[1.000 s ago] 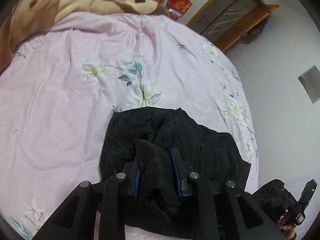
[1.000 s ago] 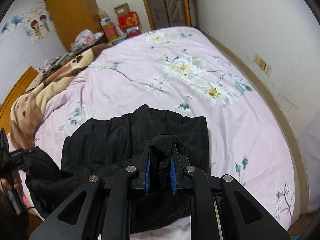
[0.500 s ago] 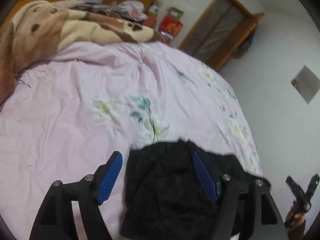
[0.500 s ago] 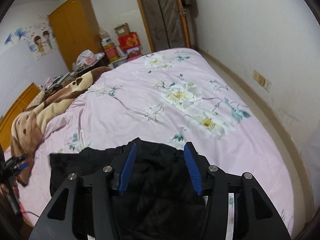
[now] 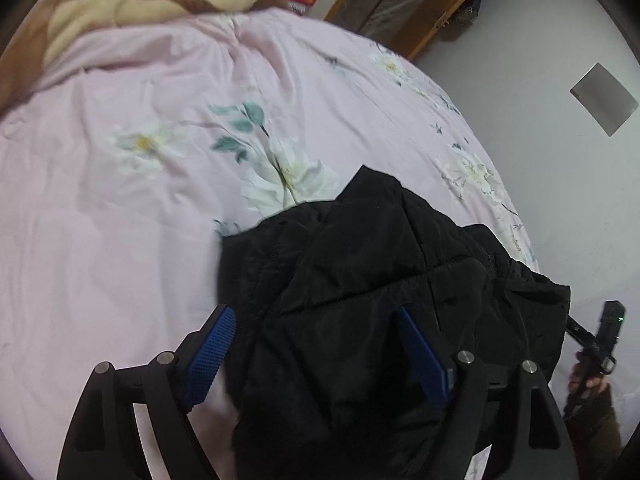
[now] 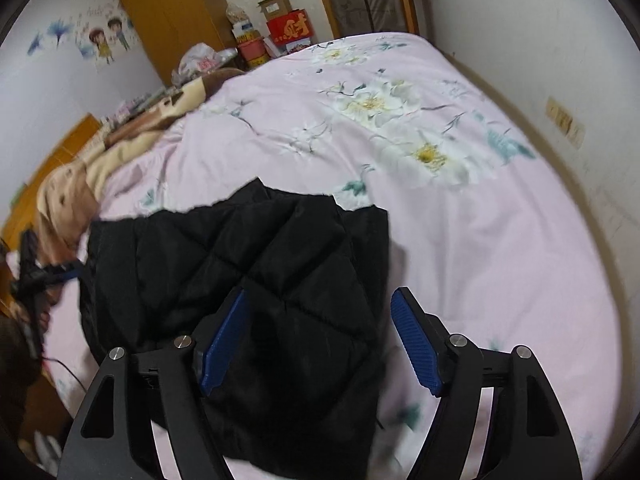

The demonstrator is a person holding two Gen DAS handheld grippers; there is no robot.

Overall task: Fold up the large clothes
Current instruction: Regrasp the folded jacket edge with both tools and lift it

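A black quilted jacket [image 5: 360, 280] lies folded over on the pink floral bed sheet [image 5: 120, 200], near the bed's front edge. My left gripper [image 5: 316, 344] is open and hovers over the jacket's near part, holding nothing. In the right wrist view the same jacket [image 6: 260, 272] lies on the sheet [image 6: 500, 240]. My right gripper [image 6: 320, 340] is open above the jacket's right edge, its blue pads [image 6: 416, 344] apart and empty.
A brown and cream blanket [image 5: 120, 4] is heaped at the head of the bed. A wall [image 6: 560, 40] runs along the bed's right side. Orange wardrobe [image 6: 176, 12] and boxes [image 6: 288, 28] stand beyond the bed. The other gripper shows at each view's edge [image 5: 600, 336].
Both grippers were shut on bunches of the jacket a second ago; they have opened and let go. The jacket now lies flatter on the bed.
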